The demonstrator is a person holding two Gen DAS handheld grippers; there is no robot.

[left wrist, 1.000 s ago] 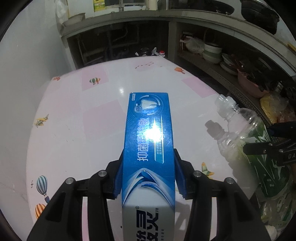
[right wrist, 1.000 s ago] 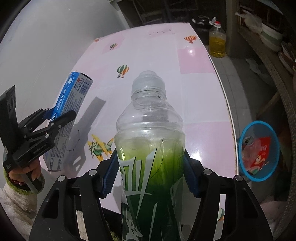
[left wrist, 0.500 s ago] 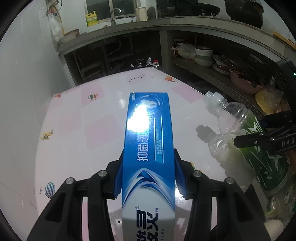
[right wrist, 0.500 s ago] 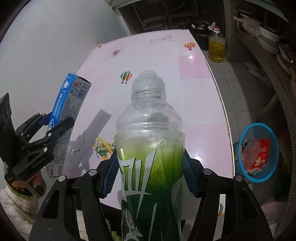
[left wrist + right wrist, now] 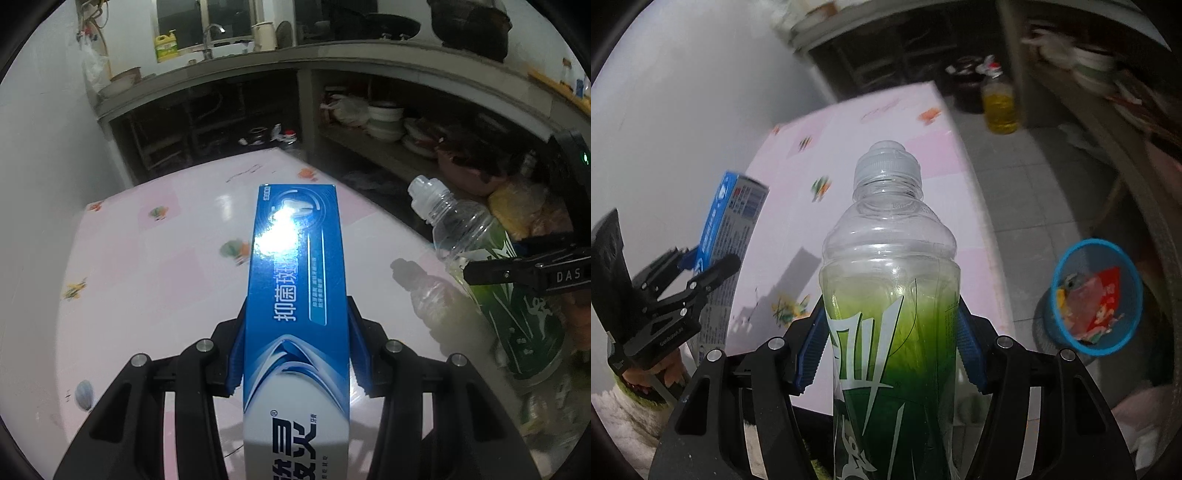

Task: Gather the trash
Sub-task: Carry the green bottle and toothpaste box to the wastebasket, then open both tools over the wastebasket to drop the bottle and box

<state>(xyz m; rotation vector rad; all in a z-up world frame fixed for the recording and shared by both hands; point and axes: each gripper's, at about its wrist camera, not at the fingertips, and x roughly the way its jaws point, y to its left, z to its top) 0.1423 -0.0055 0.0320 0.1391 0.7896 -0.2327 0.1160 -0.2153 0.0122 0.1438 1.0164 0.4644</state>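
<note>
Only the right wrist view shows the blue mesh trash basket (image 5: pixel 1096 295) on the floor beside the pink table (image 5: pixel 886 125) — wrappers lie inside. The left gripper (image 5: pixel 295 350) pinches a blue toothpaste box (image 5: pixel 295 288) lengthwise between its pads; the right gripper (image 5: pixel 888 350) clamps a green-labelled plastic bottle (image 5: pixel 890 295) — both held above the table.

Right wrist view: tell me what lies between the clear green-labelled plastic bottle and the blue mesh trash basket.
In the right wrist view, only the pink table's edge and bare grey floor tiles separate the bottle from the floor-standing basket.
</note>
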